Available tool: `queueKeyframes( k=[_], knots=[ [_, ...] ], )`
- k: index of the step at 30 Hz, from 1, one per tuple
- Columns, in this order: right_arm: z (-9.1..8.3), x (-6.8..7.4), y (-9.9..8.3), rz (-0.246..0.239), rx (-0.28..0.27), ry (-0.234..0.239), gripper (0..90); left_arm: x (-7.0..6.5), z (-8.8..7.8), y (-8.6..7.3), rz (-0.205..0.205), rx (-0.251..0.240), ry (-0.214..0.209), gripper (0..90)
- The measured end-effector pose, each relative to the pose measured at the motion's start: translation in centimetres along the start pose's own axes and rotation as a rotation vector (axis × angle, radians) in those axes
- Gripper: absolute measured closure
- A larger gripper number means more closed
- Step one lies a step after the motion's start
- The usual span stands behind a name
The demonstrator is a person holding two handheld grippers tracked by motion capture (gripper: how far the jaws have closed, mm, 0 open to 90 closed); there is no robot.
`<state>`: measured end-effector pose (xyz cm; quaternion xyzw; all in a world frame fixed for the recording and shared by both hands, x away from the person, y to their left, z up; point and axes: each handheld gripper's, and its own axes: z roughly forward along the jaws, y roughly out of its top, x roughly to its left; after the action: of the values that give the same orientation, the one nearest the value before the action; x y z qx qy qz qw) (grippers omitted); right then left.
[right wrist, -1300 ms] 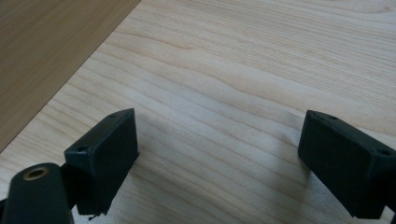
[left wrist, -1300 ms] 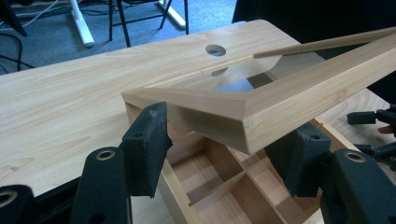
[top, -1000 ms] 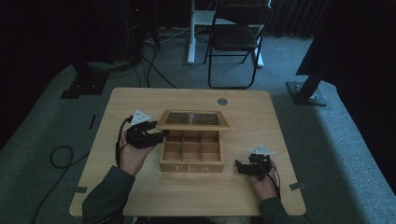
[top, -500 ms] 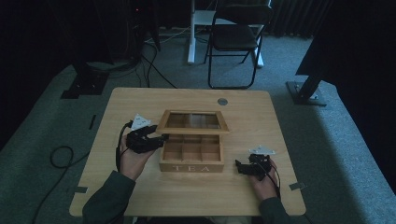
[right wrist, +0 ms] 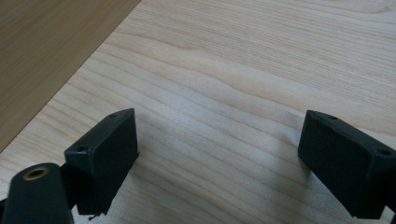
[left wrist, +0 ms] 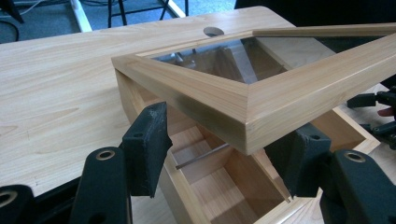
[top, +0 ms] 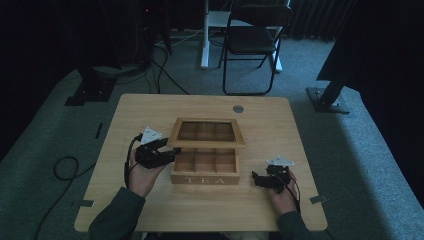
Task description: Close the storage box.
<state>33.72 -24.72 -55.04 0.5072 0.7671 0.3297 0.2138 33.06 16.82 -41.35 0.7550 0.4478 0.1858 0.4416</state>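
A wooden tea box marked TEA stands mid-table with its compartments showing. Its glass-paned lid is tilted up over it. My left gripper is at the lid's near left corner. In the left gripper view that corner sits between the two black pads, and the gripper is shut on it. My right gripper rests on the table to the right of the box, apart from it. In the right gripper view it stands open over bare wood with nothing between its jaws.
A round cable hole lies near the table's far edge. Beyond the table a folding chair and stand bases sit on the carpet. Cables trail on the floor at the left.
The lid's near edge has come a little lower and toward the person, together with my left gripper. The right gripper has not moved.
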Motion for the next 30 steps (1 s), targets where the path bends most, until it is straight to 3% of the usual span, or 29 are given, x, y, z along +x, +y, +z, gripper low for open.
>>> queueKeyframes(
  k=[30],
  knots=[
    [0.0, 0.0, 0.0, 0.001, 0.001, 0.0, 11.6, -0.5, 0.3, -2.5, -0.009, 0.025, 0.009, 40.9]
  ],
)
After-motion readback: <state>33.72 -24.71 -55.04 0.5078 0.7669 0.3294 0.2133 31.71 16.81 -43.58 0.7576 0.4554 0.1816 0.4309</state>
